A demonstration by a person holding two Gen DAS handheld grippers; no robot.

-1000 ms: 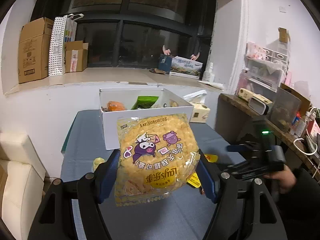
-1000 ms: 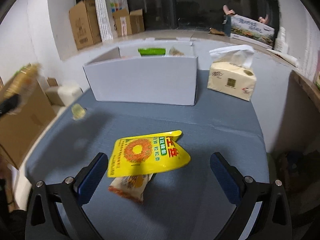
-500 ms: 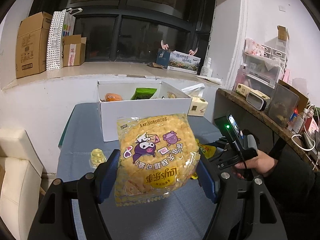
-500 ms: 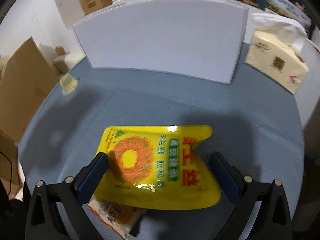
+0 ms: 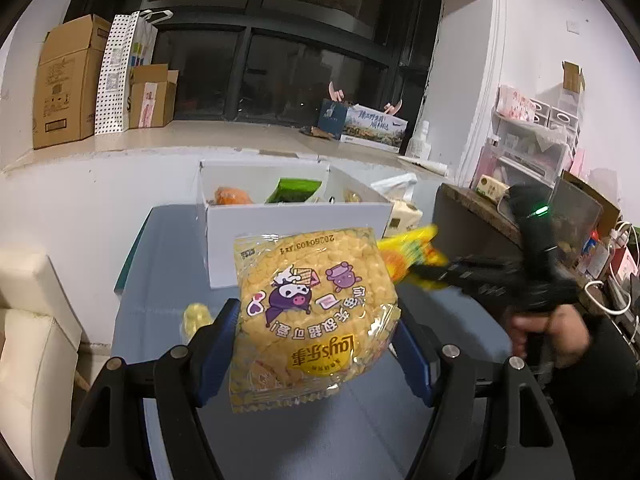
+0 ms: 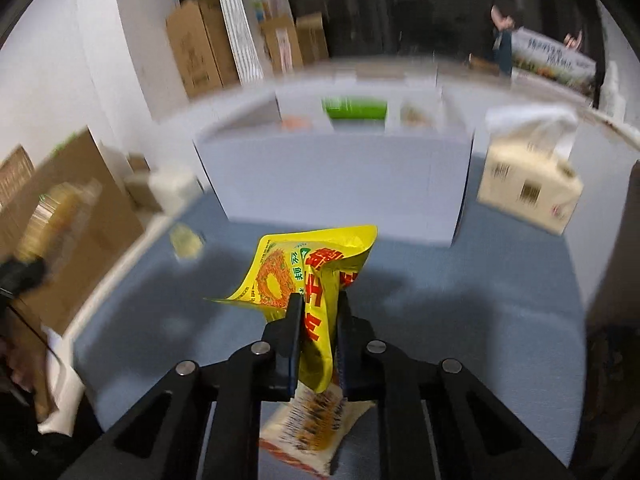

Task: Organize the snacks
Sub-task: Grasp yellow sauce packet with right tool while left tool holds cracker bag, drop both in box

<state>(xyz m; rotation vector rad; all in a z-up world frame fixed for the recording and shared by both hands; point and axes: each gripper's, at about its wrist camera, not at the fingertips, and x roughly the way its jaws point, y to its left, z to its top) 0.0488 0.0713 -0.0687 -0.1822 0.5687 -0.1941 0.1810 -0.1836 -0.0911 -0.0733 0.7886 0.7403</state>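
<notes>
My left gripper (image 5: pixel 316 320) is shut on a clear bag of yellow corn snacks (image 5: pixel 308 264) with a purple cartoon print, held upright above the blue table (image 5: pixel 160 280). My right gripper (image 6: pixel 319 304) has its jaws closing tight on a crumpled yellow snack pouch (image 6: pixel 304 264), lifted off the table. In the left wrist view that pouch (image 5: pixel 408 252) shows blurred at the right gripper's tips. A pale snack packet (image 6: pixel 316 424) lies flat under the right gripper. Behind stands the white divided box (image 6: pixel 340 176), holding an orange packet (image 5: pixel 232 196) and a green one (image 5: pixel 296 190).
A tissue box (image 6: pixel 528 188) sits right of the white box. A small yellow jelly cup (image 6: pixel 186 240) lies on the table to the left. Cardboard boxes (image 5: pixel 64 84) stand on the window ledge. A cluttered shelf (image 5: pixel 520 208) borders the table's right side.
My right gripper closed on the yellow pouch and raised it from the table, off the pale packet. The left gripper kept still with its bag.
</notes>
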